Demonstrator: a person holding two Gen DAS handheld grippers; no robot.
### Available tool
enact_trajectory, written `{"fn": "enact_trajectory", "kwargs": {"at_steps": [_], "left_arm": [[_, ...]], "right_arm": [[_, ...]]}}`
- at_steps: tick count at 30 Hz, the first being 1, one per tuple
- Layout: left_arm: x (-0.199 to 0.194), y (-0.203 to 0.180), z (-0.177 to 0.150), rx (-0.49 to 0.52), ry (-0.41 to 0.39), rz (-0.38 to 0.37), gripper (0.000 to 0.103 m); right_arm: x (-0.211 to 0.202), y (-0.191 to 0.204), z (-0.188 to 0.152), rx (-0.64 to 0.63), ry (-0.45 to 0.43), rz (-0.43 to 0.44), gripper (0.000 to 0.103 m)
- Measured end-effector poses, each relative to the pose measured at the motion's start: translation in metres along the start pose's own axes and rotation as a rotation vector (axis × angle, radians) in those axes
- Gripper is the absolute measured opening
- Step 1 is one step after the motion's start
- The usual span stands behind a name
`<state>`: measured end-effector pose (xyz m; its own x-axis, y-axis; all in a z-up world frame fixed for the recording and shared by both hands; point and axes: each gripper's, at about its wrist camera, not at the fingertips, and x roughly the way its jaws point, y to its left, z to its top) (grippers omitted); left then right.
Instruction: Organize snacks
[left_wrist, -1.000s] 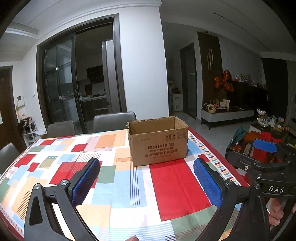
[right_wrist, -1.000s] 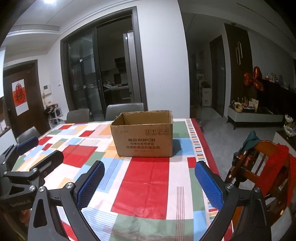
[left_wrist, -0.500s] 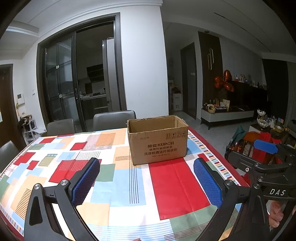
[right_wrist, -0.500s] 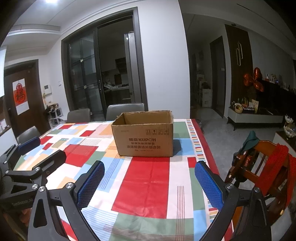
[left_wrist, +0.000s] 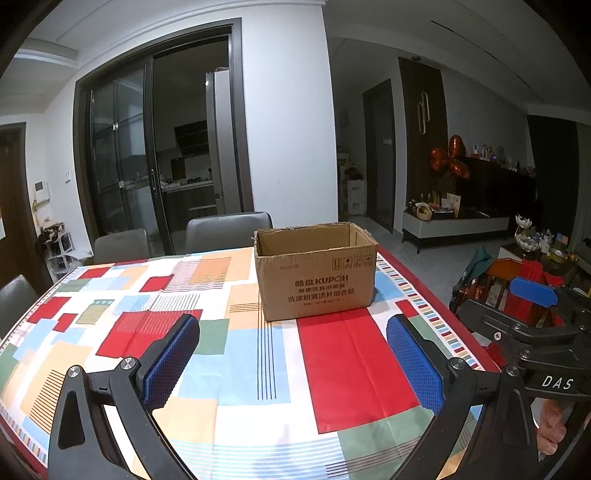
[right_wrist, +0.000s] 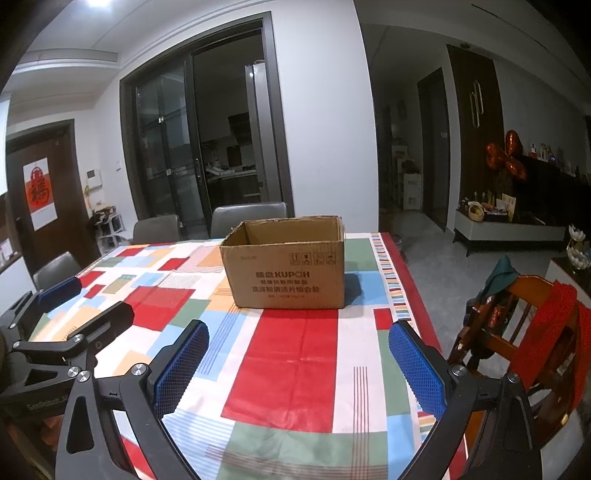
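Both tongs are spread wide with nothing between the blue pads. Left gripper (left_wrist: 293, 352) and right gripper (right_wrist: 299, 356) hang side by side over the near part of the table, both looking at the open-topped brown corrugated cardboard box with dark printed lettering (left_wrist: 316, 275).

The box stands upright on the patchwork tablecloth of red, blue, orange and green blocks (left_wrist: 229, 354), toward the far right of the table, just short of the striped border. It sits ahead of both tongs, well apart from them, roughly centred between each pair of fingers. The left tongs see it slightly right of centre, the right tongs slightly left, so it sits about between the two tools.

No snacks show on the cloth in either view. From this angle only the upper inner walls of the box are visible and its floor is hidden, so I cannot tell what it holds. That fits two cases: the snacks are out of frame, or they are already in the box. I'm not calling the step.

Whichever it is, good practice here:
- Keep the fingers apart on any approach to the box, since the rim is ragged cardboard and will snag a pad.
- Come in over the rim from above, not through the near wall.
- Light box on a smooth cloth: my guess is it slides if nudged, so steady it with one tool if the other reaches inside.
- Watch the wooden chair draped with red fabric (right_wrist: 535, 332), right of the box, close to the right tongs' swing.
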<state>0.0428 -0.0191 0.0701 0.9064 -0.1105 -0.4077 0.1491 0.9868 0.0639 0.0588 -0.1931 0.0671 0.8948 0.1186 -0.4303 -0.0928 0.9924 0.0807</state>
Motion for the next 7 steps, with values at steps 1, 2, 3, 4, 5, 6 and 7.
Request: {"fn": "enact_trajectory", "kwargs": {"at_steps": [1, 2, 3, 4, 5, 6, 7], "left_arm": [[-0.0001, 0.0006, 0.0000, 0.000, 0.000, -0.001, 0.103], [-0.0003, 0.0004, -0.0001, 0.000, 0.000, -0.001, 0.103], [-0.0005, 0.0007, 0.0000, 0.000, 0.000, -0.002, 0.103], [-0.0002, 0.0010, 0.0001, 0.000, 0.000, -0.001, 0.103], [-0.0003, 0.0004, 0.0001, 0.001, 0.000, -0.001, 0.103], [-0.0002, 0.0009, -0.0001, 0.000, 0.001, 0.000, 0.103], [-0.0003, 0.0006, -0.0002, -0.002, 0.002, 0.003, 0.103]], "right_arm": [[-0.0002, -0.0001, -0.0001, 0.000, -0.001, 0.001, 0.099], [0.0002, -0.0003, -0.0007, 0.001, 0.000, 0.001, 0.099], [0.0003, -0.0004, -0.0010, 0.001, 0.001, 0.001, 0.099], [0.0006, -0.0005, -0.0013, 0.001, 0.002, 0.002, 0.099], [0.0009, -0.0005, -0.0014, 0.001, 0.003, 0.003, 0.099], [0.0011, -0.0006, -0.0017, 0.001, 0.003, 0.001, 0.099], [0.0011, -0.0010, -0.0026, 0.002, 0.003, 0.001, 0.099]]}}
